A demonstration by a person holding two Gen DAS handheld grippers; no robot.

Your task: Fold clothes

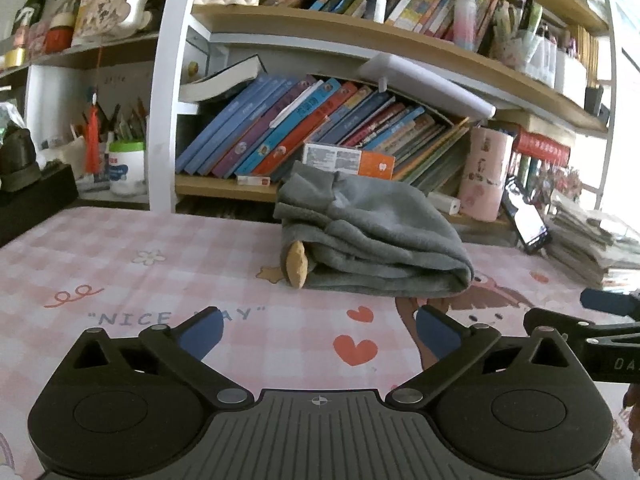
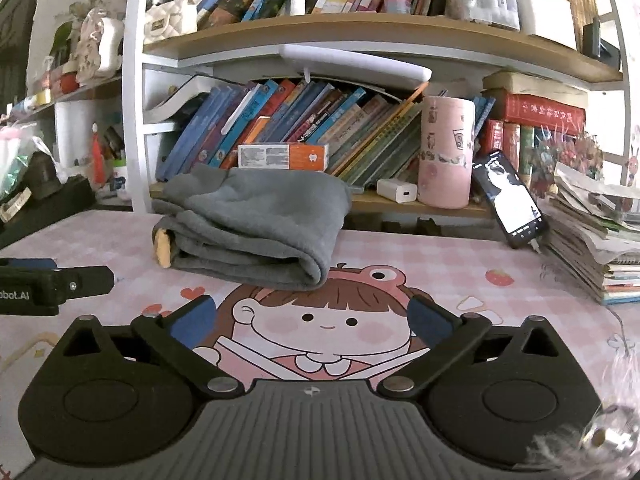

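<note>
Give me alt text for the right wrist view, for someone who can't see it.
A folded grey garment lies on a pink cartoon desk mat, just beyond the open, empty right gripper. Behind it stand crowded bookshelves, a pink cup and a propped phone; the left gripper pokes in at the left edge.

Soft matt grey fleece garment (image 1: 372, 236) on a smooth printed mat (image 1: 120, 264).

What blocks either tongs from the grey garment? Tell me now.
Nothing visible does. The folded grey garment lies on the pink desk mat, with only bare mat between it and the open left tongs and open right tongs.
</note>
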